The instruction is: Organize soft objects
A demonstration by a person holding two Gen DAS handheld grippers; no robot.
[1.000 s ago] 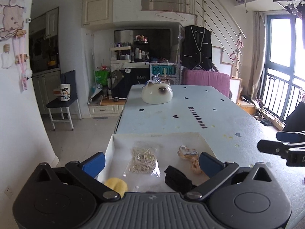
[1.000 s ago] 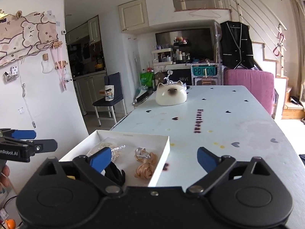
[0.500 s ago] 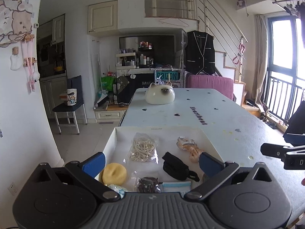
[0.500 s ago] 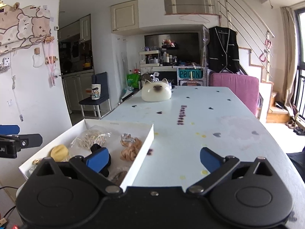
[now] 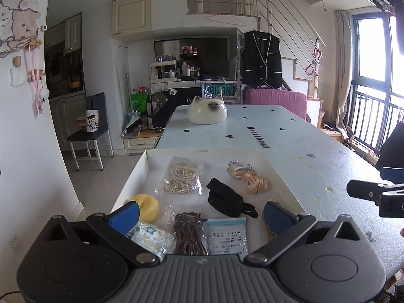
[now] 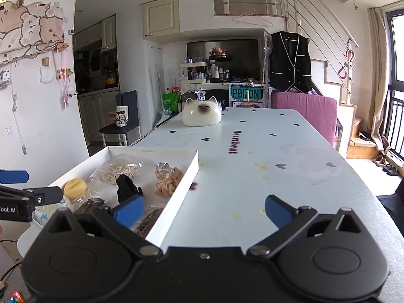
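A white tray (image 5: pixel 149 159) at the table's near left holds soft things: a bag of cream cords (image 5: pixel 181 179), a black pouch (image 5: pixel 223 198), a tan and silver scrunchie bundle (image 5: pixel 248 179), a yellow sponge (image 5: pixel 146 203), a bag of brown strands (image 5: pixel 188 232), a floral cloth (image 5: pixel 151 237) and a labelled bag (image 5: pixel 226 236). My left gripper (image 5: pixel 199 213) is open and empty above the tray's near end. My right gripper (image 6: pixel 202 209) is open and empty over the table, just right of the tray (image 6: pixel 186 179).
A cat-shaped white ornament (image 5: pixel 207 113) sits at the table's far end. A purple chair (image 5: pixel 275 101) stands behind the table. A dark chair with a bag (image 5: pixel 91 126) stands on the floor to the left. The table (image 6: pixel 277 166) stretches right of the tray.
Both grippers have pulled back and risen, so more of the tray's near end and its bags shows. Both stay open.
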